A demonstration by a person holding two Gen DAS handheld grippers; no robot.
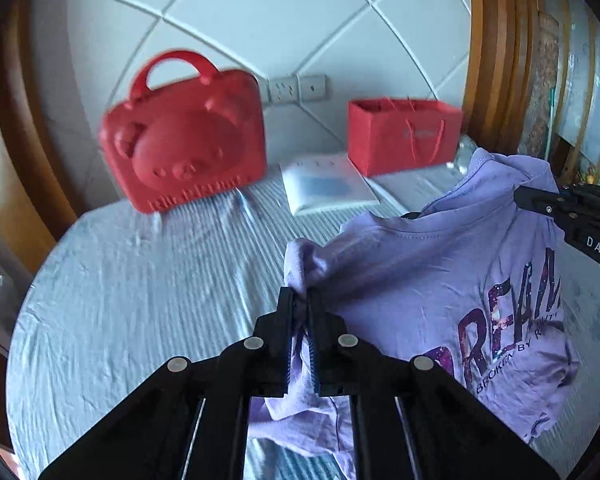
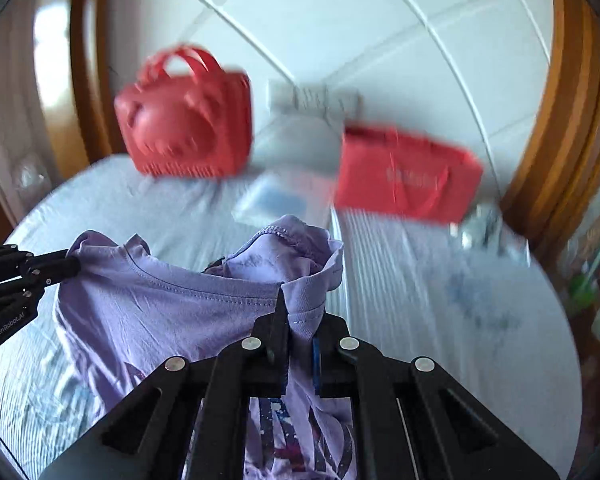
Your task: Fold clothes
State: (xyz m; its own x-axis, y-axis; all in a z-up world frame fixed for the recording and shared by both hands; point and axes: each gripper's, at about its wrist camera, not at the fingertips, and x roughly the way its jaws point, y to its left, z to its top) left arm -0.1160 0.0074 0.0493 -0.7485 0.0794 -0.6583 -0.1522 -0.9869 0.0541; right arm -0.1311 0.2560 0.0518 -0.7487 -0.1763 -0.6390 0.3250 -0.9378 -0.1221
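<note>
Left wrist view showed your left gripper [image 1: 300, 300] pinching a bunched fold of the lilac T-shirt [image 1: 440, 264] at one shoulder, fingers pressed together on the cloth. Across the shirt, your right gripper [image 1: 520, 196] reached in from the right edge and met the other shoulder. In the right wrist view that gripper [image 2: 300, 312] had its fingers closed on a gathered piece of fabric beside the collar [image 2: 204, 292], while the left gripper [image 2: 74, 266] held the far shoulder.

You held the shirt by both shoulders, so the collar stretched between your two grips and the body hung below, printed front [image 1: 512, 320] facing the left camera. I judge that hold was meant to open the garment out and let it drape straight before you laid it flat; no fold looked made yet. The lower part appeared to trail onto the bed, though I could not tell how much of it rested there.

The surface was a bed with a pale blue ribbed sheet [image 1: 140, 300], wrinkled in places. Near the headboard stood a red bear-faced bag [image 1: 184, 136] and a red paper gift bag [image 1: 404, 136], with a white plastic packet [image 1: 328, 188] lying between them. Behind them rose a white padded headboard [image 1: 260, 12] framed in wood, with wall sockets [image 1: 296, 88] set low in it. Both views were blurred by motion.
</note>
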